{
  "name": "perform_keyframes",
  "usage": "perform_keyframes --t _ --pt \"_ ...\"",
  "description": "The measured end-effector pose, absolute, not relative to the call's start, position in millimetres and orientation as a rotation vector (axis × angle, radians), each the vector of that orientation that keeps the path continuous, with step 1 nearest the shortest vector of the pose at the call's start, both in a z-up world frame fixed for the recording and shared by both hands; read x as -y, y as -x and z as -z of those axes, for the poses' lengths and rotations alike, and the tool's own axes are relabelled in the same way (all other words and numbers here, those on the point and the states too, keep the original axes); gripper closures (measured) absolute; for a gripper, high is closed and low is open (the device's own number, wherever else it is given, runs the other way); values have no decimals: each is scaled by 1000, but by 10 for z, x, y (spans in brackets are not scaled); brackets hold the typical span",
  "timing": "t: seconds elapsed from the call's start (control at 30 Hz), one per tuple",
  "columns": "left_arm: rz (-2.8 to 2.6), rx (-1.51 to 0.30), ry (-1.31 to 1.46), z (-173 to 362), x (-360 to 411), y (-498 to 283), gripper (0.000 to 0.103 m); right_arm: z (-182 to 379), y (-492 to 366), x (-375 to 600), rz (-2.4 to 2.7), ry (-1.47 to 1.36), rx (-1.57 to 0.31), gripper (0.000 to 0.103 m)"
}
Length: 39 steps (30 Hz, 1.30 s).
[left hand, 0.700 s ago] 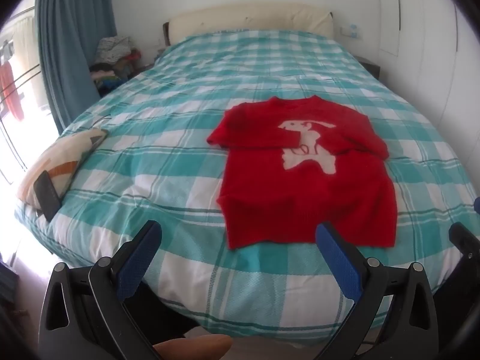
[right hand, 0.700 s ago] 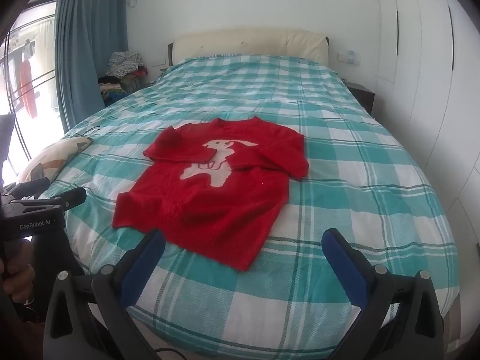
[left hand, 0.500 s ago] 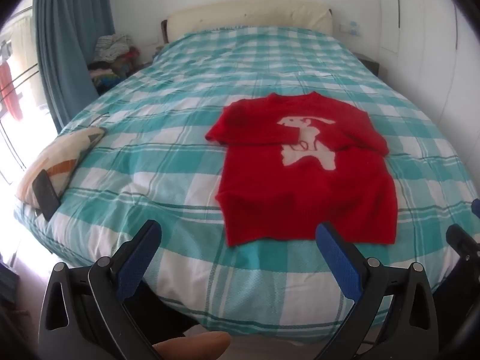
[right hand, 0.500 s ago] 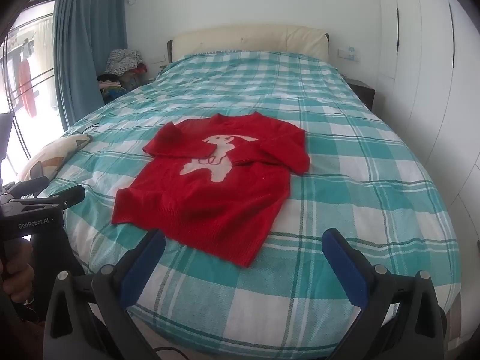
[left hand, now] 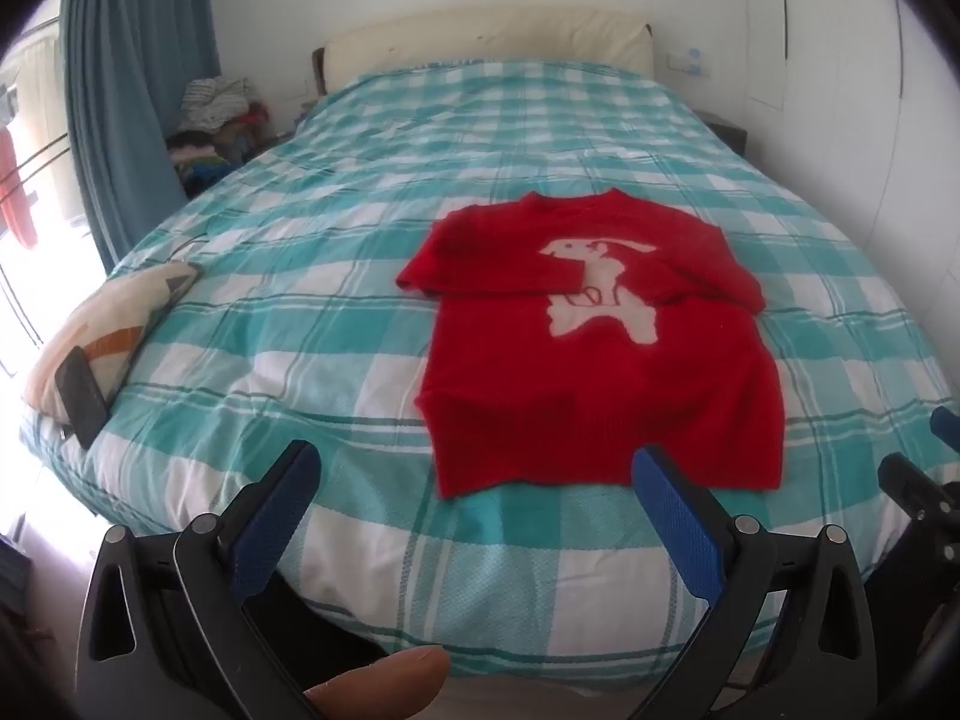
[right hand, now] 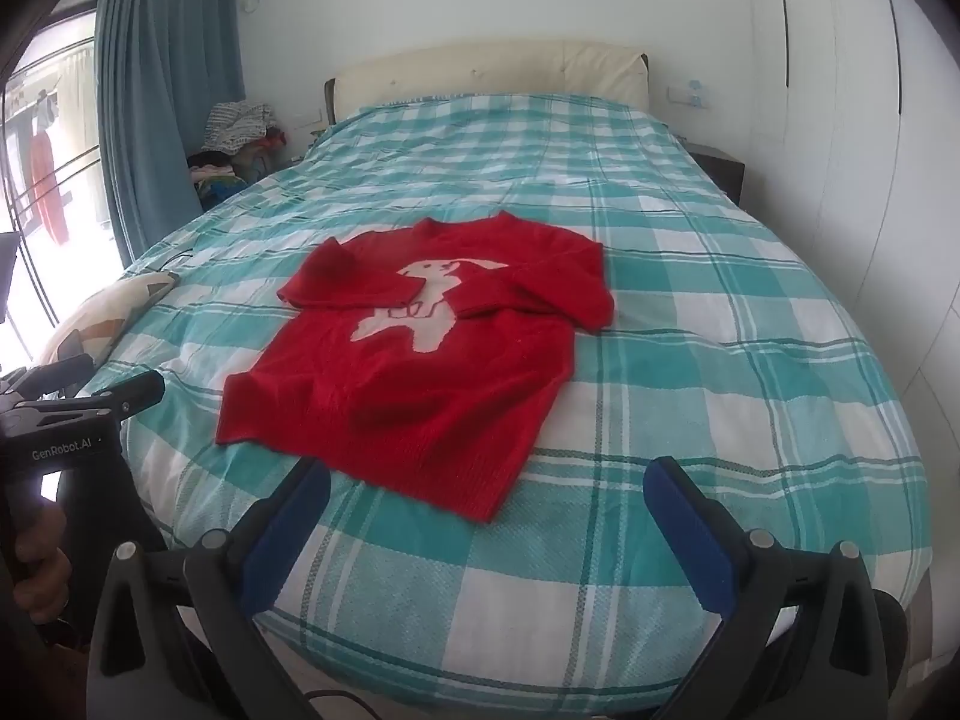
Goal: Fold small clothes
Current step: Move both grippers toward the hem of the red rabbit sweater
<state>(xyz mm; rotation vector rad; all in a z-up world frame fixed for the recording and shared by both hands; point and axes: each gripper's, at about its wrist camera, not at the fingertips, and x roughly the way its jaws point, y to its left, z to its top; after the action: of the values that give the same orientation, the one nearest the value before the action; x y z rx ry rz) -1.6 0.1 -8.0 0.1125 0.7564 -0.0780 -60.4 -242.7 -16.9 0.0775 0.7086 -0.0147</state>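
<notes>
A small red sweater [left hand: 600,354] with a white animal on its front lies flat on the teal checked bed [left hand: 360,276], both sleeves folded in across the chest, hem toward me. It also shows in the right wrist view [right hand: 420,360]. My left gripper [left hand: 474,480] is open and empty, just short of the bed's near edge, below the hem. My right gripper [right hand: 489,495] is open and empty, near the hem's right corner. The left gripper's body [right hand: 66,420] shows at the left of the right wrist view.
A patterned cushion [left hand: 108,324] with a dark phone [left hand: 81,396] leaning on it sits at the bed's left edge. A pile of clothes [left hand: 216,120] and a blue curtain [left hand: 132,90] stand at the far left. White wardrobe doors [right hand: 870,120] line the right.
Both grippers have come a little closer to the bed and tilted slightly down; the sweater sits lower and larger in both views. The sweater itself has not moved.
</notes>
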Motion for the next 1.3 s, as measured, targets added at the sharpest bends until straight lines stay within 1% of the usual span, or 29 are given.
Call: perform_keyframes --t 0.53,0.8,1.17,1.3 --pt "77 -811 -168 195 122 58 0 187 635 2454 2 -101 -706 0" --pt "77 -843 -120 224 30 18 0 196 623 2539 -1 -177 -726 0" --pt "129 -847 -64 211 4 4 0 217 657 2527 -6 -161 -719 0" --pt "138 -847 -68 219 9 -1 0 214 656 2613 7 -201 -699 0"
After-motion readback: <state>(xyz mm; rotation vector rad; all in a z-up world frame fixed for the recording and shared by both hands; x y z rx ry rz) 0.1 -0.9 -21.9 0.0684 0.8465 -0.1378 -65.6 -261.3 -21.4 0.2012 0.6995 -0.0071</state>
